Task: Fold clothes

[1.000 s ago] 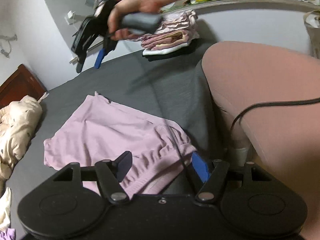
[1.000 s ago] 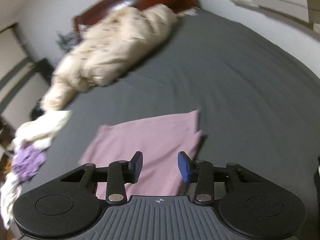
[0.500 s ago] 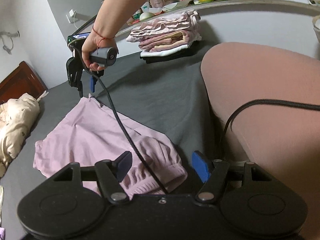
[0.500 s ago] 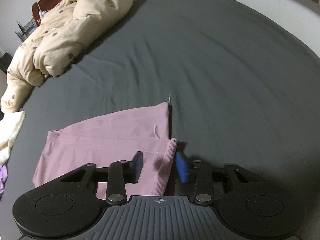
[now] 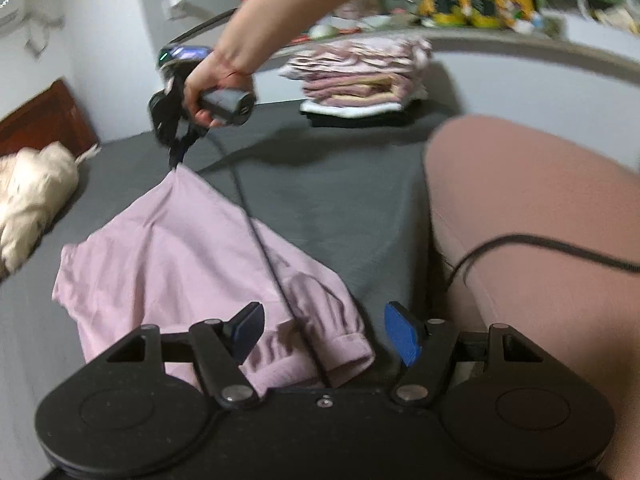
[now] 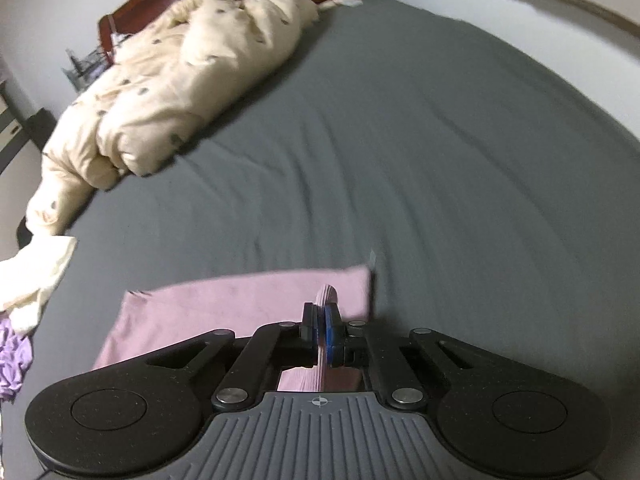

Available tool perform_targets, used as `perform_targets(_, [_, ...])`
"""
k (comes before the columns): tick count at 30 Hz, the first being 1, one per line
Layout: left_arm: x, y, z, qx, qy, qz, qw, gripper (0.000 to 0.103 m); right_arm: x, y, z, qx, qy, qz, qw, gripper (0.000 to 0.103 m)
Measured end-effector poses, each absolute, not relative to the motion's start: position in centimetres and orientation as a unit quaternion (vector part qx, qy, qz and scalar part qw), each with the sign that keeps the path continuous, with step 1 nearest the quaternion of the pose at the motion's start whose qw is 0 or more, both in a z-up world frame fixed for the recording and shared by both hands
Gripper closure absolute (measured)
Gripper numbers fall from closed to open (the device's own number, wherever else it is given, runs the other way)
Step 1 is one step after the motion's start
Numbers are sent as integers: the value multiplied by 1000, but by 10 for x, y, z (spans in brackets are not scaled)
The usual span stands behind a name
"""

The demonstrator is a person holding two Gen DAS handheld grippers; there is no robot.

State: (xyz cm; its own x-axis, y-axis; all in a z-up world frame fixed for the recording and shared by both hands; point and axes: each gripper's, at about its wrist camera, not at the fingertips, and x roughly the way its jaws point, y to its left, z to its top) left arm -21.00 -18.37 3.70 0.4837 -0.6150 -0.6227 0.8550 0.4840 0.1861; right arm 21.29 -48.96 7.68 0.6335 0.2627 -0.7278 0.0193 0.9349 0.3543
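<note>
Pink shorts (image 5: 192,256) lie on the dark grey bed sheet (image 5: 332,196). My right gripper (image 6: 321,330) is shut on the hem corner of the pink shorts (image 6: 248,300), with a fold of cloth pinched between its pads. In the left wrist view that right gripper (image 5: 174,152), held by a hand, lifts the far corner into a peak. My left gripper (image 5: 324,330) stands open just above the gathered waistband at the near edge, nothing pressed between its fingers. A black cable crosses the shorts.
A stack of folded clothes (image 5: 360,80) sits at the far side of the bed, below a cluttered shelf. The person's leg (image 5: 532,216) fills the right. A cream quilt (image 6: 172,80) lies by the wooden headboard, and loose clothes (image 6: 24,280) lie at the left.
My right gripper came down onto the far corner of the shorts, closed on it and raised it. The left gripper stayed open over the waistband, rolling slightly.
</note>
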Motion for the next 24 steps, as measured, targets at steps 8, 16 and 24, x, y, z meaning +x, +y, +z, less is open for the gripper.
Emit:
perform_targets(8, [-203,-165,50,224,247,-422,843,32,242,-479,85,139,415,60,897,100])
perform_targets(16, [-175,-136,60,150,281,-378,869,31,253,-496,40,181,440,13,879,99])
perform_targets(24, [-90,-92,81,133,283,-322,894,28,194,-531,28,309,383,32,870,98])
